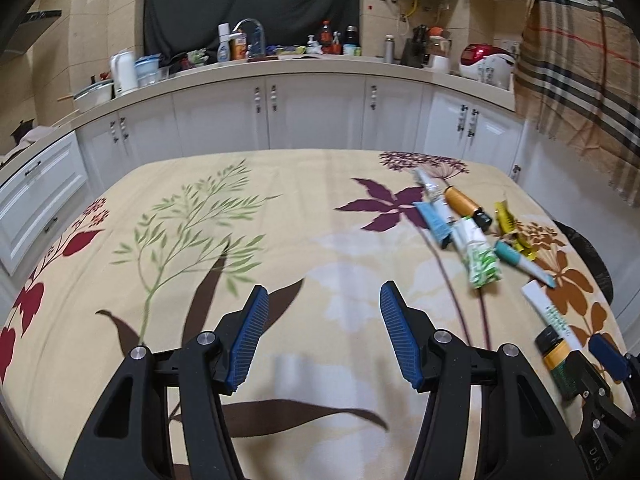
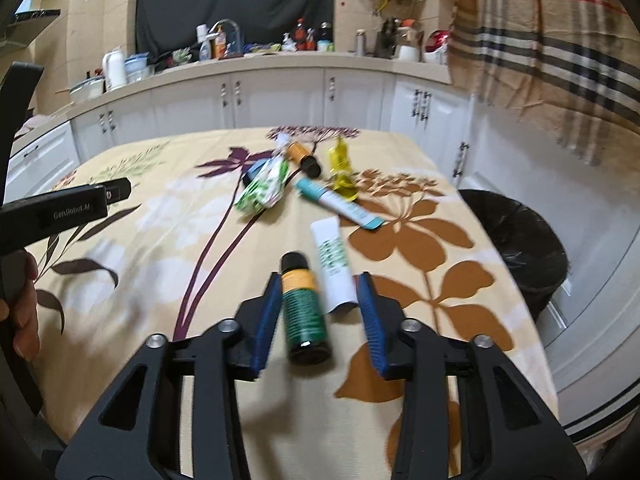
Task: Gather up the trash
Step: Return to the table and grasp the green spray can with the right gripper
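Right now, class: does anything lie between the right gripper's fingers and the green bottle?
Nothing visible does. The green bottle already lies between the open fingers of the right gripper. The white tube lies beside it, also inside the gap, so closing may catch both.

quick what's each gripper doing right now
left gripper: open, empty.
right gripper: open around the green bottle, not clamped.
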